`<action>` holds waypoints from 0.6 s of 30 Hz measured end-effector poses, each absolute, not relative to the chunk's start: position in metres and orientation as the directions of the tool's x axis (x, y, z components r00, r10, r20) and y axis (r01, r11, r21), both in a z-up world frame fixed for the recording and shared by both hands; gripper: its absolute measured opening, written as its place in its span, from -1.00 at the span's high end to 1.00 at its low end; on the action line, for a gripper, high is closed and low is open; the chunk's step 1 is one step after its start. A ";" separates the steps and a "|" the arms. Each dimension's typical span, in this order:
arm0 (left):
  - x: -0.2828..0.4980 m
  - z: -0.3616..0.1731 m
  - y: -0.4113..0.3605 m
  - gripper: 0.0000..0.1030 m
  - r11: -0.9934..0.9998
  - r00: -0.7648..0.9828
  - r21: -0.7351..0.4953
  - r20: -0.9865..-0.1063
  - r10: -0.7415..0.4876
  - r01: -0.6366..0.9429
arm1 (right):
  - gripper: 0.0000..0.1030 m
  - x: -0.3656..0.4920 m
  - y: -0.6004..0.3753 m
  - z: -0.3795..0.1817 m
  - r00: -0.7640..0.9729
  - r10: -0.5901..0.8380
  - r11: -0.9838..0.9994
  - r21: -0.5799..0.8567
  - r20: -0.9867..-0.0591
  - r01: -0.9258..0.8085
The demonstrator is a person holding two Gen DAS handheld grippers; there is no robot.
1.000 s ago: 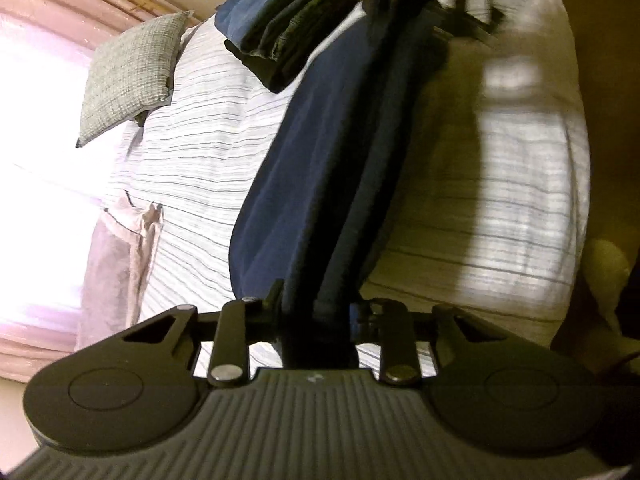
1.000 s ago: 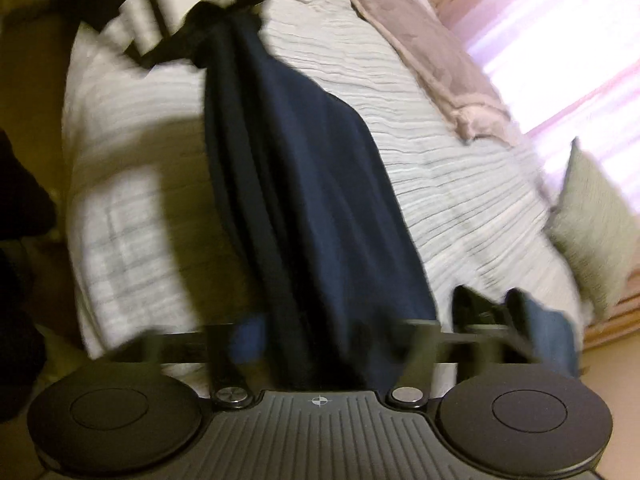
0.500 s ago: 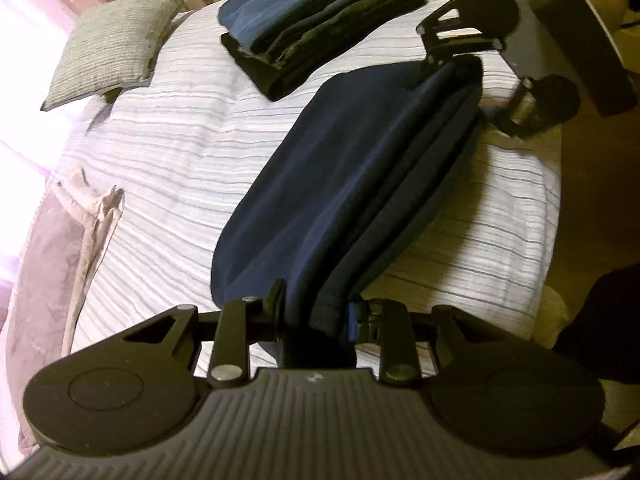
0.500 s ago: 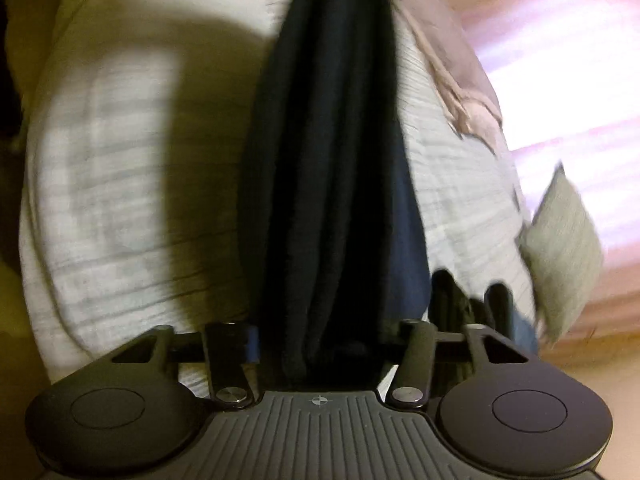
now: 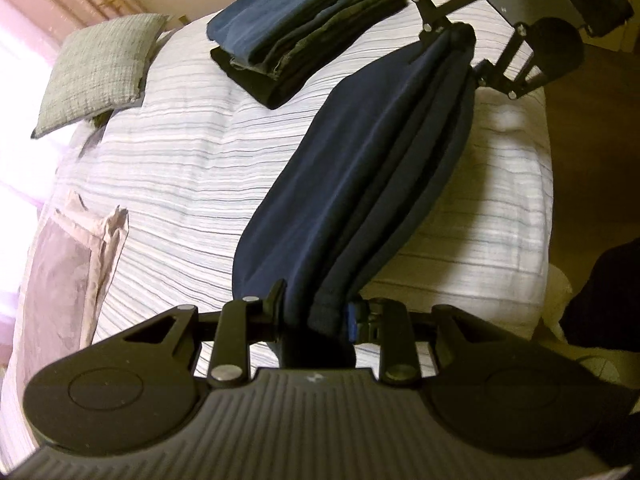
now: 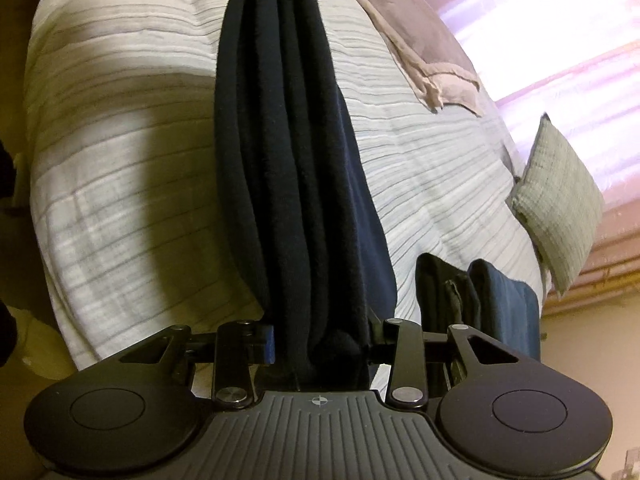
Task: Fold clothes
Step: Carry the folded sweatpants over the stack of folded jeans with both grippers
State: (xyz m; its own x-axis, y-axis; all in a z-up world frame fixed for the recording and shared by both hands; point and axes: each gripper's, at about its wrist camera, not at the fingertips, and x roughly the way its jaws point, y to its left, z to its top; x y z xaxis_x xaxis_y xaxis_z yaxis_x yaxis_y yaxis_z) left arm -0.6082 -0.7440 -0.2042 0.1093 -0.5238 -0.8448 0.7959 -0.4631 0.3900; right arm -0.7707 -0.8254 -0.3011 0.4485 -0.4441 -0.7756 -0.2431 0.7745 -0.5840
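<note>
A folded navy garment (image 5: 360,184) hangs stretched in a long band above the striped bed (image 5: 180,168), held at both ends. My left gripper (image 5: 316,312) is shut on its near end in the left wrist view. At the far end my right gripper (image 5: 466,54) has its fingers around the cloth. In the right wrist view the garment (image 6: 280,160) runs away from my right gripper (image 6: 320,340), whose jaws are closing with the bunched cloth pressed between the pads. The band's middle sags toward the bed.
A stack of folded dark and blue clothes (image 5: 304,28) lies on the far part of the bed, also seen as the stack (image 6: 480,300) beside my right gripper. A grey pillow (image 5: 100,68) and a pink cloth (image 5: 68,264) lie along the window side. The floor (image 5: 592,152) borders the bed.
My right gripper's jaws have closed in on the garment's end. The garment has come up off the bed and is drawn out straighter between both grippers. The left gripper has risen, still gripping.
</note>
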 end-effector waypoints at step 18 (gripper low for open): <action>-0.539 -0.194 -0.717 0.52 -0.610 -0.020 0.391 -0.831 -0.556 0.689 | 0.32 -0.714 -0.760 -0.274 0.313 -0.503 0.824 -0.556 -0.806 -0.108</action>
State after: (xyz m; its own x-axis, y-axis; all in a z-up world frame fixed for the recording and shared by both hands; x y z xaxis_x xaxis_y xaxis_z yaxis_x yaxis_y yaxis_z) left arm -0.5393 -0.7173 -0.1944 -0.0201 -0.5558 -0.8311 0.6890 -0.6100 0.3913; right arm -0.7140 -0.7600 -0.2737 0.3126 -0.5031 -0.8057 -0.1077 0.8239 -0.5563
